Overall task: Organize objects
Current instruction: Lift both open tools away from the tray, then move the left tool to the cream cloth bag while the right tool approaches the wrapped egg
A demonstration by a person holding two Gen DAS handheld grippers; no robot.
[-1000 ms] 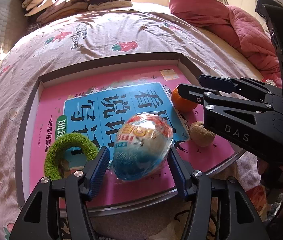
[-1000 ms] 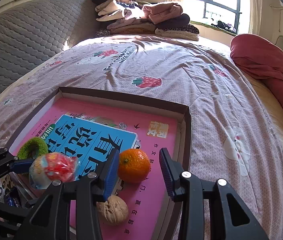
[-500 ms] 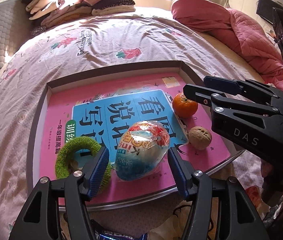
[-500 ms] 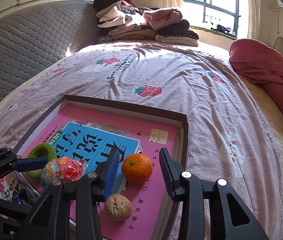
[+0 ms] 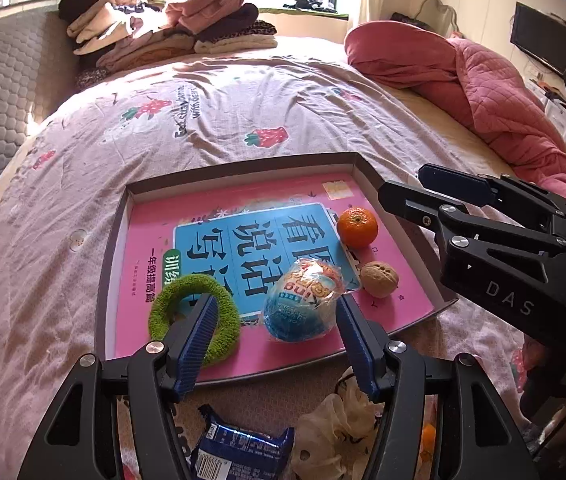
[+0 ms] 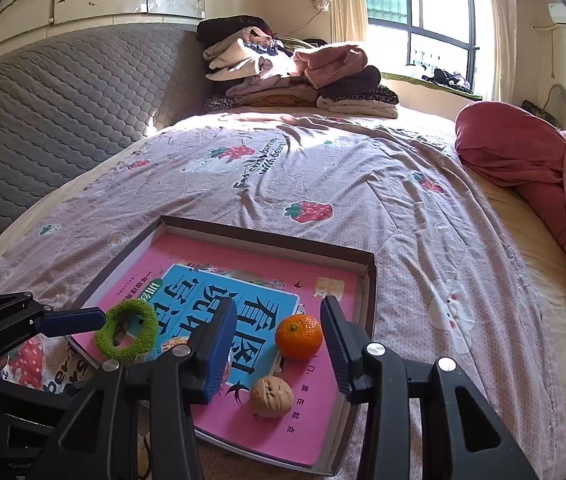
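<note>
Both grippers, left (image 5: 274, 330) and right (image 6: 279, 344), hang unclenched and empty above the shallow box (image 5: 113, 248) holding wrapped egg (image 5: 303, 300), green scrunchie (image 5: 195, 320), tangerine (image 6: 299, 336), walnut (image 6: 271, 396); rise straight, avoiding its rim.

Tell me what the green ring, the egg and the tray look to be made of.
Green ring: fuzzy terry-like fabric, matte, looped pile showing, probably a hair tie. Egg: glossy crinkled plastic or foil wrap with glare; the inside is hidden. Tray: looks like thin brown cardboard, dull, with folded walls.
</note>
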